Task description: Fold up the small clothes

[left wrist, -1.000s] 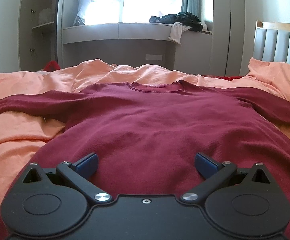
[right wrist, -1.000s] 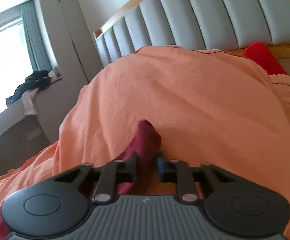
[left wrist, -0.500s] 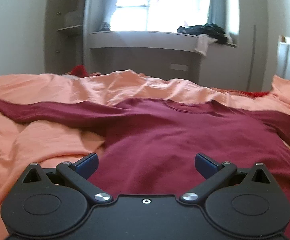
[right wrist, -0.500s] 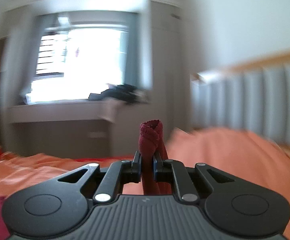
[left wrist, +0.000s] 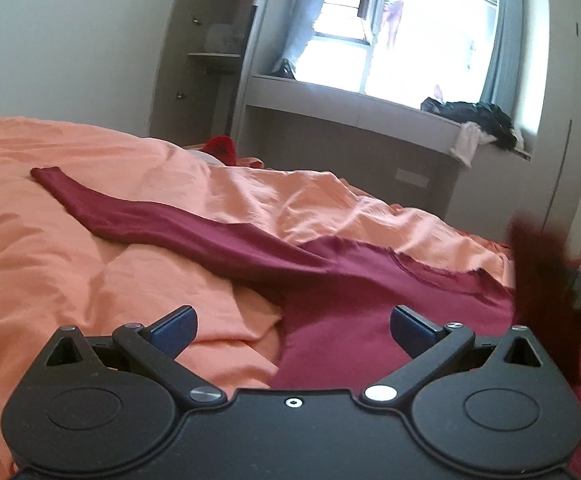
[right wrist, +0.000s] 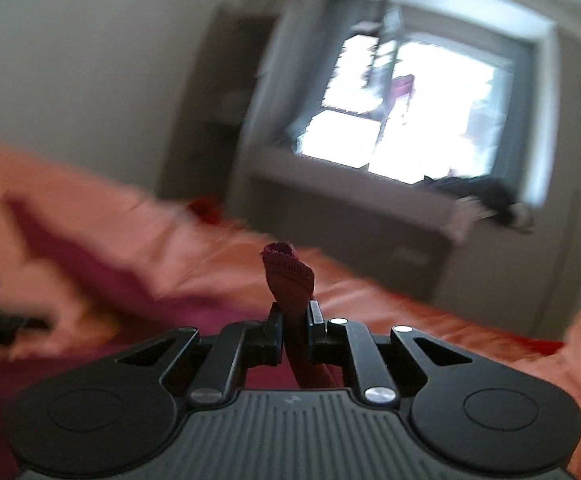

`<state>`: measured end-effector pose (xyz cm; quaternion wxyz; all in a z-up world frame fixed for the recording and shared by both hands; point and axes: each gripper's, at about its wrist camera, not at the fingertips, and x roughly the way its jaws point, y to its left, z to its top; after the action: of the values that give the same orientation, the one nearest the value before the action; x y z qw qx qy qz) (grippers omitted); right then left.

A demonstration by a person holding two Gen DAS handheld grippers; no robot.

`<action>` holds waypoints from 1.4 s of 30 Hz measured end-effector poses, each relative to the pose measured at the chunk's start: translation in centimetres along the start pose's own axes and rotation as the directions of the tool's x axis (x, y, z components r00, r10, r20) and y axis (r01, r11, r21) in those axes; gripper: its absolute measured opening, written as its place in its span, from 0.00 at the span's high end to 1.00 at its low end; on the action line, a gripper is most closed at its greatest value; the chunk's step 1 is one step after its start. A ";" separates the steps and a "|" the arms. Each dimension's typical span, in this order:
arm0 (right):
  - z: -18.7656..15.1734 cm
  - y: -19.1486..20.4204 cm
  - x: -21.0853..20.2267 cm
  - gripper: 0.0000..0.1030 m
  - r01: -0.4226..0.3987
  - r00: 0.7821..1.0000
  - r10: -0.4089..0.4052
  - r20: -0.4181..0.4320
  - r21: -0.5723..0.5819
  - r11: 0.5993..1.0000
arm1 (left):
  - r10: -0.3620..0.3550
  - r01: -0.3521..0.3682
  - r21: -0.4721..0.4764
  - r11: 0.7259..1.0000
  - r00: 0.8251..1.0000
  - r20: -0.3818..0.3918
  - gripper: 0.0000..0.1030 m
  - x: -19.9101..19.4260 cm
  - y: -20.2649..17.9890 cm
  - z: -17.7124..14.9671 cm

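Maroon shirt (left wrist: pixel 370 300) lies spread on the orange bedding (left wrist: pixel 90 260), one cuff (right wrist: pixel 290 276) pinched upright in the clenched right gripper (right wrist: pixel 294 332), while the left gripper (left wrist: pixel 292 324) hovers spread wide above it, holding nothing.

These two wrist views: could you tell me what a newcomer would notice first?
A dark red shirt sprawls over the orange bedspread, one sleeve stretched far left. The right gripper is pinching the other sleeve's cuff upright, while the left gripper hangs open above the shirt.
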<state>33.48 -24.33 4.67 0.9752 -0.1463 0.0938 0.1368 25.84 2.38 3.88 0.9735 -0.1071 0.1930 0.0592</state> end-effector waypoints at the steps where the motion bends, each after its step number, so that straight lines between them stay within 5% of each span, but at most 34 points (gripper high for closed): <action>1: -0.8 1.4 0.3 0.88 -0.026 0.999 0.025 -0.025 -0.032 0.999 | 0.003 -0.003 -0.003 1.000 1.000 0.003 0.00 0.0 0.1 0.0; 7: -4.2 8.4 0.7 0.82 -0.135 0.983 0.102 -0.151 -0.230 0.964 | -0.025 0.025 -0.005 1.000 1.000 0.016 0.00 0.3 0.2 -0.3; 12: -6.5 9.4 -2.6 0.33 -0.259 0.959 0.213 -0.189 -0.264 0.929 | -0.094 0.094 -0.001 0.996 0.996 -0.005 0.00 0.9 -0.4 -0.9; 17: -6.5 6.3 -6.3 0.13 -0.258 0.961 0.227 -0.157 -0.220 0.941 | -0.180 0.180 -0.003 0.984 0.983 -0.047 0.00 2.1 -1.5 -1.5; 24: -8.7 -1.2 -8.5 0.03 -0.012 0.990 0.001 -0.138 -0.080 0.997 | -0.210 0.223 0.074 0.972 0.966 -0.152 0.00 5.0 -6.1 -2.7; 29: -11.1 -7.4 -7.5 0.03 0.228 0.956 -0.219 -0.197 0.022 0.973 | -0.230 0.247 0.122 0.961 0.963 -0.140 0.01 4.1 -7.3 -4.1; 31: -11.9 -9.5 -7.1 0.03 0.262 0.947 -0.239 -0.212 0.085 0.961 | -0.253 0.270 0.156 0.950 0.960 -0.124 0.03 3.3 -7.4 -4.6; 37: -14.5 -12.8 -5.5 0.08 0.312 0.932 -0.270 -0.242 0.156 0.937 | -0.333 0.359 0.190 0.914 0.930 -0.157 0.25 2.8 -8.0 -5.1; 42: -15.6 -13.7 -4.8 0.16 0.326 0.927 -0.281 -0.250 0.161 0.932 | -0.383 0.417 0.116 0.901 0.893 -0.237 0.73 4.1 -7.8 -5.3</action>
<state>30.72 -42.94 -5.30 0.9776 -0.0749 0.1919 -0.0438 28.92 -6.06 -1.05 0.9445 -0.0701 0.2718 -0.1705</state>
